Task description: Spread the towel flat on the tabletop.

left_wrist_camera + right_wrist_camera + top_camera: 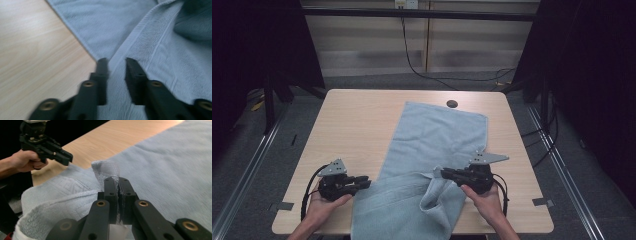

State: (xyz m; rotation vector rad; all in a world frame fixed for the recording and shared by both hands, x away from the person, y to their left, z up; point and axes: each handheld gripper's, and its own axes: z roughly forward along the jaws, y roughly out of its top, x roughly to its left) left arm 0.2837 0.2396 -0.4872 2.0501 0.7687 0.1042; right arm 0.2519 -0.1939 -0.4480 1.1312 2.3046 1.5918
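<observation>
Pale-blue towel [432,145] lies lengthwise across my wooden tabletop [357,125], its near end bunched up and hanging off the front edge. My right gripper [118,182] has its fingers [110,195] clamped on a raised towel corner, lifted just clear of the cloth. My left gripper [116,65] stands part open at the towel's left hem, fingers gripping nothing. I judge the fold barely begun: one corner taken, the other still to catch.

Nubby matt cloth towel [432,135] (looped pile) lies on smooth, faintly glossy wood-grain table [357,120].
</observation>
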